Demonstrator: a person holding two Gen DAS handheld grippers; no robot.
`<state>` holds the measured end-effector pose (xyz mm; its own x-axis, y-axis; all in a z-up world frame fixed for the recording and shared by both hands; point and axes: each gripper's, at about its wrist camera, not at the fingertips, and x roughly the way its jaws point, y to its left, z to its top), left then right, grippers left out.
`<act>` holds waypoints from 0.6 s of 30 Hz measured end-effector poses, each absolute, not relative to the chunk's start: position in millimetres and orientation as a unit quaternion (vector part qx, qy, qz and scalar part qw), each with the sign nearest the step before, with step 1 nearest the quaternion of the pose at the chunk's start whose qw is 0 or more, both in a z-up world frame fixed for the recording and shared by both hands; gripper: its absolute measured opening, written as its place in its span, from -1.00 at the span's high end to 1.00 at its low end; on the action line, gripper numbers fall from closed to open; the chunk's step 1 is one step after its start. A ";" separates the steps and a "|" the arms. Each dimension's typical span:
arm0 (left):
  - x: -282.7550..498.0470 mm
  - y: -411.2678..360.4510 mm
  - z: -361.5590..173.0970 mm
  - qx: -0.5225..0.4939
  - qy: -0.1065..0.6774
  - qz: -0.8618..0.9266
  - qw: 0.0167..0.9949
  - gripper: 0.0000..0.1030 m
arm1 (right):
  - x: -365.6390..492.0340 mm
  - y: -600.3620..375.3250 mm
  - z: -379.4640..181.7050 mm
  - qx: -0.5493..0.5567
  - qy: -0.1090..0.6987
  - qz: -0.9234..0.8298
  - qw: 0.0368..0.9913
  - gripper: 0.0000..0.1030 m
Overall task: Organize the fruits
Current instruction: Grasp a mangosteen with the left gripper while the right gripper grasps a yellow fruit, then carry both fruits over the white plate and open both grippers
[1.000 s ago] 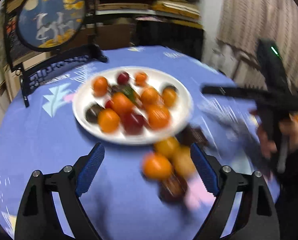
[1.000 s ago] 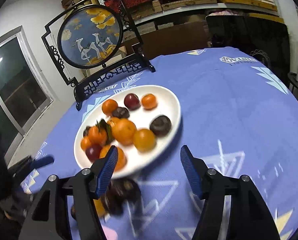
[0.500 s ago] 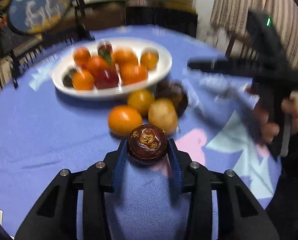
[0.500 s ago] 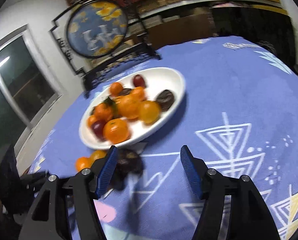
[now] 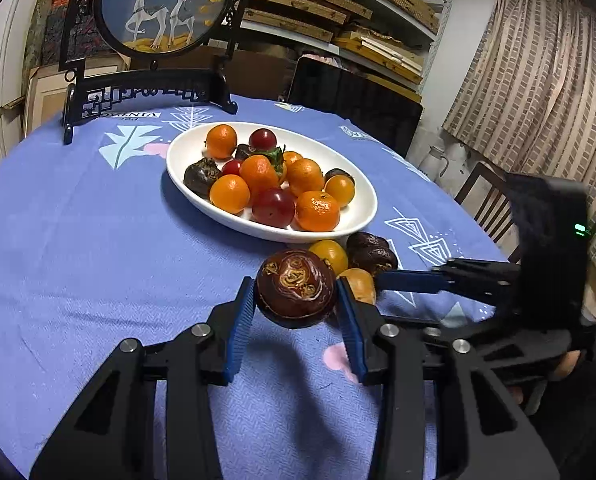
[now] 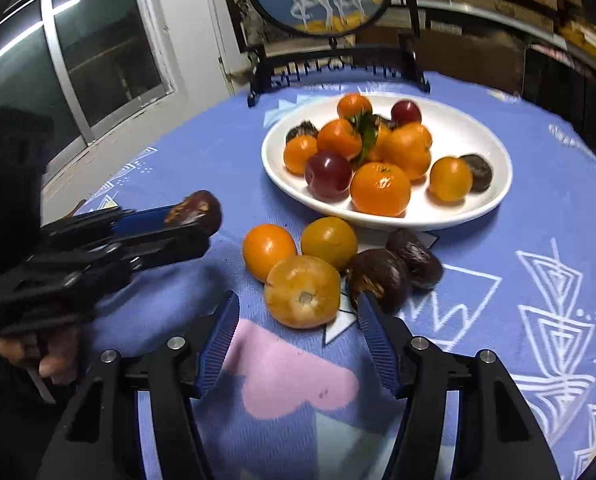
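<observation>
My left gripper (image 5: pixel 295 300) is shut on a dark brown mangosteen (image 5: pixel 295 290) and holds it above the blue tablecloth, short of the white oval plate (image 5: pixel 362 220) of oranges and red plums. It also shows in the right wrist view (image 6: pixel 195 210). My right gripper (image 6: pixel 298 320) is open, its fingers on either side of a pale orange fruit (image 6: pixel 302 297) on the cloth. Loose beside it lie an orange (image 6: pixel 268 251), a yellow-orange fruit (image 6: pixel 329 243) and two dark mangosteens (image 6: pixel 380 282).
A black stand with a round deer picture (image 5: pixel 157 4) stands at the table's far edge behind the plate. A dark chair back (image 5: pixel 354 100) and shelves lie beyond. The plate (image 6: pixel 494 200) sits just behind the loose fruits.
My left gripper closed on the mangosteen and has lifted it toward the plate. My right gripper came down and forward to the pale orange fruit.
</observation>
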<state>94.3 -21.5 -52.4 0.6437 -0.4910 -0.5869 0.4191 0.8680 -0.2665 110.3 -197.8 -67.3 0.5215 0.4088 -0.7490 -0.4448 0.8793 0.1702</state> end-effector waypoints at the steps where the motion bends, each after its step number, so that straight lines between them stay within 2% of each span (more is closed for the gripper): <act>1: 95.0 -20.6 -52.0 -0.055 0.338 -0.251 0.905 0.23 | 113.9 -195.9 -68.7 -0.020 0.426 0.246 0.870 -0.16; 3: 92.4 -17.4 -51.4 -0.059 0.337 -0.252 0.905 0.23 | 120.1 -194.2 -71.4 -0.012 0.434 0.245 0.867 -0.07; 5: 91.9 -17.0 -50.4 -0.060 0.335 -0.253 0.906 0.23 | 122.8 -194.5 -73.9 -0.005 0.439 0.245 0.864 0.21; 10: 92.6 -16.4 -48.9 -0.059 0.336 -0.254 0.905 0.23 | 112.6 -207.7 -66.8 0.037 0.430 0.258 0.864 0.22; 18: 112.3 -21.4 -17.8 -0.041 0.328 -0.260 0.907 0.23 | 135.8 -261.0 -10.1 0.110 0.381 0.244 0.885 0.22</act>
